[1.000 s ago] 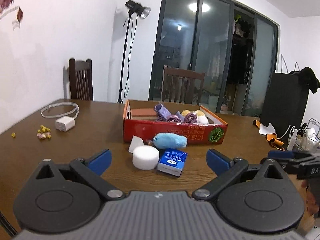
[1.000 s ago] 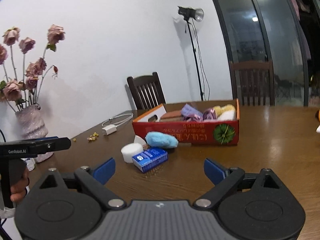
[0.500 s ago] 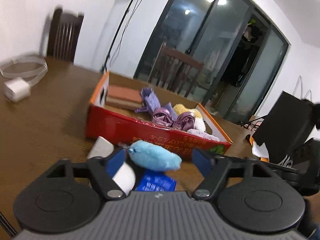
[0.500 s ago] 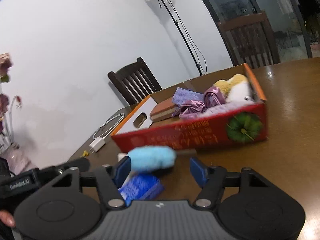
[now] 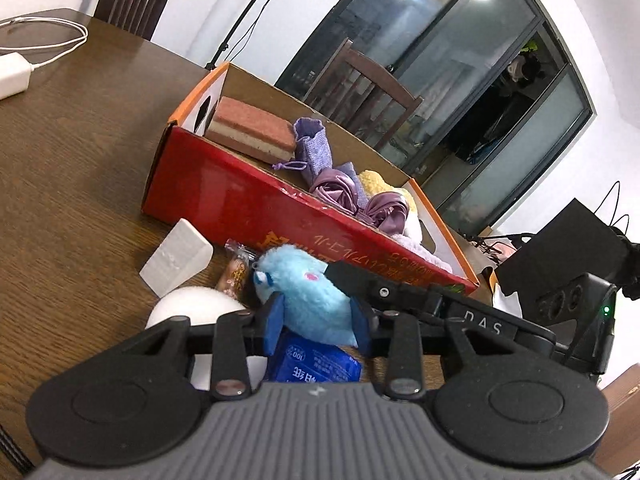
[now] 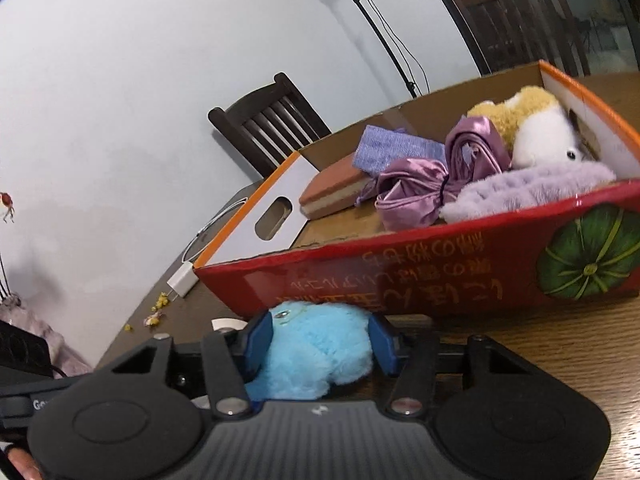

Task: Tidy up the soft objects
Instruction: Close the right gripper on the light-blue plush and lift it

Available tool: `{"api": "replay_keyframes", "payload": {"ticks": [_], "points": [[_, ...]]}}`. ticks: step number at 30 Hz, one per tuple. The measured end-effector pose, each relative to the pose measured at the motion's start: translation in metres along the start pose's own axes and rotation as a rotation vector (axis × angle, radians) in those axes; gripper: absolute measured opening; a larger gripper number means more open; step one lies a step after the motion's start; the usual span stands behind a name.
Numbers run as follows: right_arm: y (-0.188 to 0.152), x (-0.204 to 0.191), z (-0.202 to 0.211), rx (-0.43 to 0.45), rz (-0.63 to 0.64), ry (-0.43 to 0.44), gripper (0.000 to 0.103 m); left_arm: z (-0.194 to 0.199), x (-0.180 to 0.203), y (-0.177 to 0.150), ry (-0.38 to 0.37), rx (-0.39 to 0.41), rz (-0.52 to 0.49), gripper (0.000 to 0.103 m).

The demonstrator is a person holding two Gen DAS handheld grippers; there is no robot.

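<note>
Both grippers have been closing. The left gripper and right gripper each clamp the blue plush toy on the table, near side of the red box.

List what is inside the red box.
In the red box: a sponge, a purple pouch, purple satin pieces, a yellow and white plush and a lilac fluffy item. Whatever lies beneath them is covered.
</note>
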State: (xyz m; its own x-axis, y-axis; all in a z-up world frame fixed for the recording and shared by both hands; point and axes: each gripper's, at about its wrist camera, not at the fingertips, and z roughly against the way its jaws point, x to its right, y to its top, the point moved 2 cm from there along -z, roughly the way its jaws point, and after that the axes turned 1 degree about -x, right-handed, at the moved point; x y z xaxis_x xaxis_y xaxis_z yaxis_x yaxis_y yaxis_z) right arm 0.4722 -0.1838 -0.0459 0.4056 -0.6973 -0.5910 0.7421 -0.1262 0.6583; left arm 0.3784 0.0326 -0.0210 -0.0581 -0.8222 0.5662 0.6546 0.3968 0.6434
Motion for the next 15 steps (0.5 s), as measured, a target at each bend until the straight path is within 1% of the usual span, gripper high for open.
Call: {"api": "replay_keyframes", "payload": {"ticks": [2, 3, 5, 7, 9, 10, 11, 13, 15], "points": [[-0.001, 0.001, 0.001, -0.002, -0.018, 0.001, 0.052, -0.001, 0.002, 0.000, 0.000, 0.001, 0.004, 0.034], [-0.001, -0.002, 0.002, -0.002, -0.021, 0.002, 0.046, 0.000, 0.003, 0.000, -0.002, 0.003, 0.008, 0.033], [0.001, -0.010, 0.008, 0.007, -0.013, -0.029, 0.045, 0.003, 0.010, -0.001, -0.009, 0.018, -0.012, 0.033], [0.002, -0.021, 0.024, 0.044, 0.011, -0.033, 0.044, 0.020, 0.020, -0.001, -0.050, 0.048, -0.001, 0.033], [-0.001, -0.034, 0.054, 0.104, 0.010, -0.004, 0.044, 0.046, 0.038, -0.004, -0.104, 0.095, -0.045, 0.033], [-0.006, -0.042, 0.073, 0.140, 0.028, 0.008, 0.044, 0.061, 0.047, -0.008, -0.132, 0.104, -0.073, 0.033], [-0.013, -0.051, 0.094, 0.168, 0.053, 0.011, 0.044, 0.073, 0.055, -0.014, -0.161, 0.102, -0.096, 0.033], [-0.032, -0.062, 0.128, 0.195, 0.079, 0.006, 0.044, 0.094, 0.065, -0.034, -0.211, 0.076, -0.125, 0.034], [-0.060, -0.069, 0.151, 0.186, 0.099, -0.022, 0.044, 0.104, 0.068, -0.060, -0.220, 0.030, -0.146, 0.035]]}}
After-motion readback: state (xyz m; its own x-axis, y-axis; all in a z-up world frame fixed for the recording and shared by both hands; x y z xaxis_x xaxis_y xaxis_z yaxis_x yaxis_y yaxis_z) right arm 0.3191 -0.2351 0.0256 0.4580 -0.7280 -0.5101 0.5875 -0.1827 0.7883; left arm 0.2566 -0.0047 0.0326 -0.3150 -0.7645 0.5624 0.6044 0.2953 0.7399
